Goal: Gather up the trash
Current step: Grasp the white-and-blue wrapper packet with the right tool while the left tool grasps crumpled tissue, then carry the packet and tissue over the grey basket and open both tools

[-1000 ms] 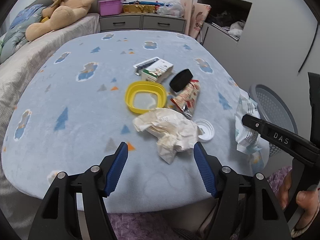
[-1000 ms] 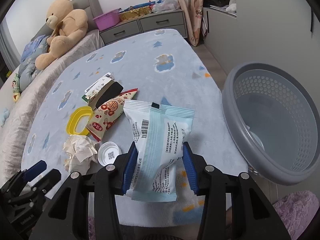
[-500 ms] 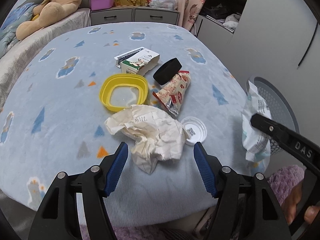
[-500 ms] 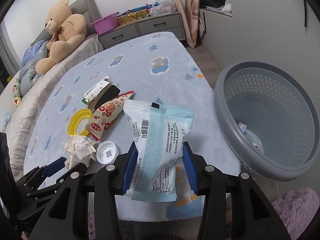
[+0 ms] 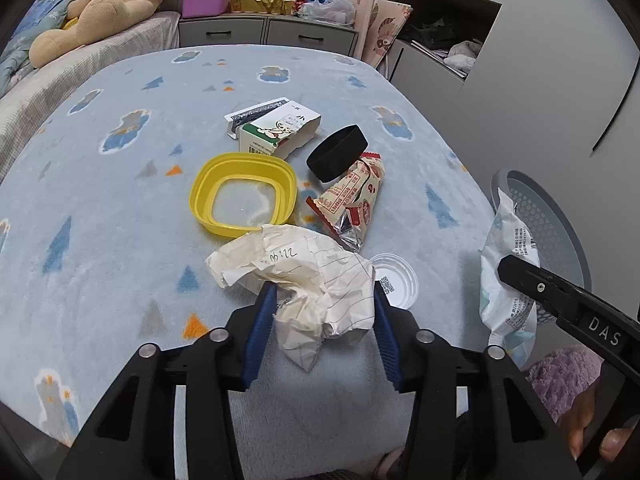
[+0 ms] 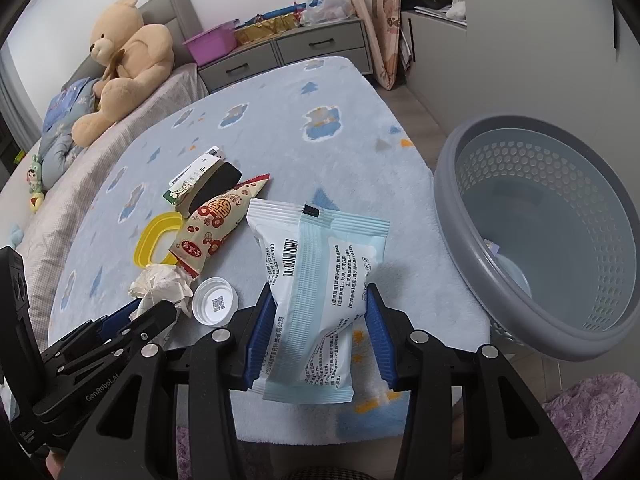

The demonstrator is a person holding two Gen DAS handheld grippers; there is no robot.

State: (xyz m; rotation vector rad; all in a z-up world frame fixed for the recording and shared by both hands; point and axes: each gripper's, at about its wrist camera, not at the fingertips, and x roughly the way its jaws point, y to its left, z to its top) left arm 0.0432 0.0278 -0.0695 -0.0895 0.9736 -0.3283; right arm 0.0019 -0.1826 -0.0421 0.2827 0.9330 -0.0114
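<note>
Paper first: crumpled paper (image 5: pixel 316 284) sits btwn blue pads of left gripper (image 5: pixel 325 336), jaws closing at this moment, pads at or nearly at paper's sides; full pinch not certain. Best to finish squeeze low on the wad's thick middle, not on the loose tail hanging toward camera, else likely to slip out on lift. Worth keeping right pad off clear plastic lid (image 5: pixel 394 280) just beside the wad. Lift straight up, then swing toward grey basket (image 6: pixel 540 240) off the blanket's edge. Yellow lid (image 5: pixel 244 196) touches wad's far edge; may drag along, so lift slow.

Pose: left gripper angled steeply down over blanket (image 5: pixel 120 200), low, wad centred in the jaws. Right gripper (image 6: pixel 320 332) likewise pitched down, held narrow, clamped on white-blue wipes pack (image 6: pixel 320 280), pack upright above blanket edge, basket near on right. Pack not yet over basket mouth.
</note>
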